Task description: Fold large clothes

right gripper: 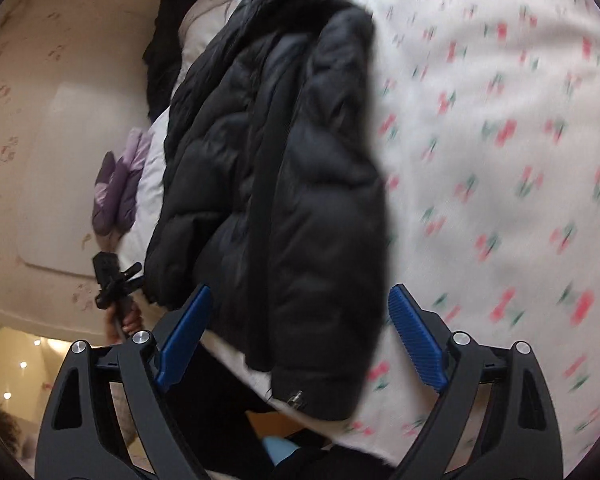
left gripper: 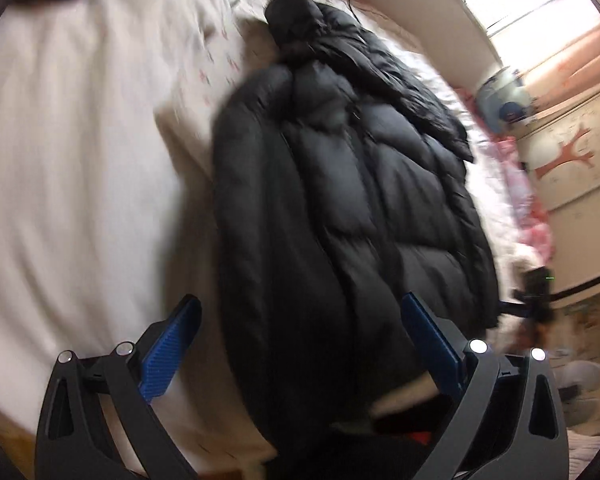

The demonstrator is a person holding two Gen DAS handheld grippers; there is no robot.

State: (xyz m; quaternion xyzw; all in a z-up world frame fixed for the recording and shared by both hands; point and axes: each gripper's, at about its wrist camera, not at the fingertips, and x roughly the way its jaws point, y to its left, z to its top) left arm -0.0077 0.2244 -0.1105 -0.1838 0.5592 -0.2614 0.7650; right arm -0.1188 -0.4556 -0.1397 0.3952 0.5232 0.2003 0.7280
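Note:
A black puffer jacket [left gripper: 340, 180] lies lengthwise on the bed, folded along its length, with its hood at the far end. In the right wrist view the jacket [right gripper: 280, 180] reaches to the bed's near edge, a metal zip pull [right gripper: 296, 396] at its hem. My left gripper [left gripper: 300, 300] hovers over the jacket's near end, blue pads wide apart, nothing pinched. My right gripper [right gripper: 300, 291] is likewise open above the hem, its pads either side of the jacket without pressing it. Both views are blurred.
The bed has a white sheet [left gripper: 80, 160] printed with small red flowers [right gripper: 500, 140]. A purple garment [right gripper: 116, 184] and a dark one [right gripper: 160, 60] lie on the far side. Pink patterned bedding [left gripper: 532, 216] lines the wall side. A hand holds the other gripper [right gripper: 112, 276].

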